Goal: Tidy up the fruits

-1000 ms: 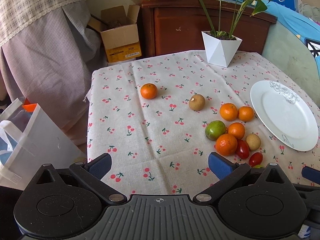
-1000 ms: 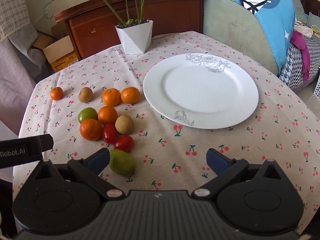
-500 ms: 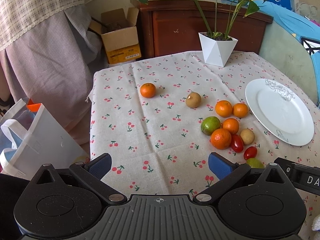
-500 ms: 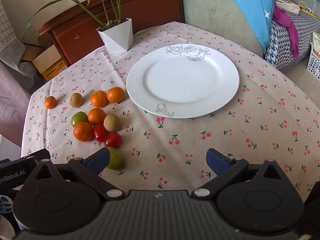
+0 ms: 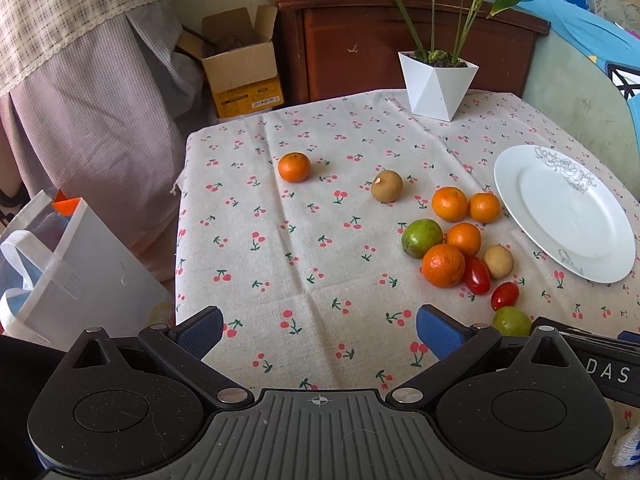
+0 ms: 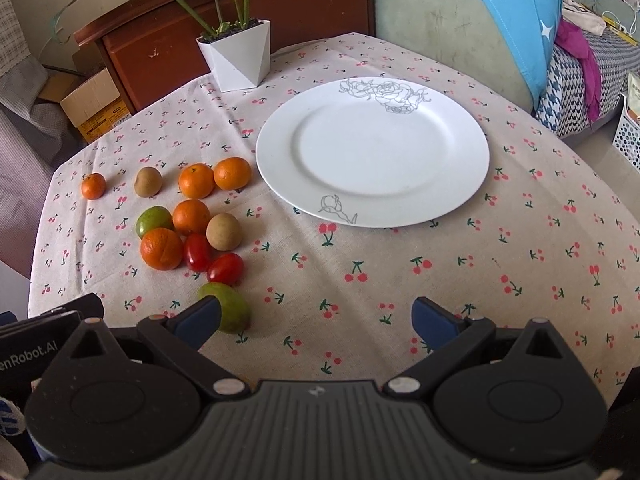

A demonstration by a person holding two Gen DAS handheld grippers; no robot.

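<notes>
A white plate point(image 6: 372, 156) with grey rose drawings lies on the cherry-print cloth; it also shows at the right as the plate point(image 5: 564, 216). Left of it lies a cluster of several oranges point(image 6: 161, 249), two brown round fruits point(image 6: 223, 232), two red cherry tomatoes point(image 6: 225, 268) and a green fruit point(image 6: 154, 220). A lone small orange point(image 5: 294, 167) sits apart at the back left. Another green fruit point(image 6: 230, 306) lies just beyond the left fingertip of my right gripper point(image 6: 316, 318), which is open and empty. My left gripper point(image 5: 320, 330) is open over bare cloth.
A white faceted planter point(image 6: 236, 58) with a leafy plant stands at the table's far edge. Behind it is a dark wooden cabinet point(image 5: 400, 36). A cardboard box point(image 5: 240, 64) and a white bag point(image 5: 60, 272) sit beside the table's left edge. A blue-covered sofa point(image 6: 500, 20) is on the right.
Both views have shifted: the right gripper moved closer to the table after pulling back, and the near green fruit now sits at its left fingertip. No fruit has moved.
</notes>
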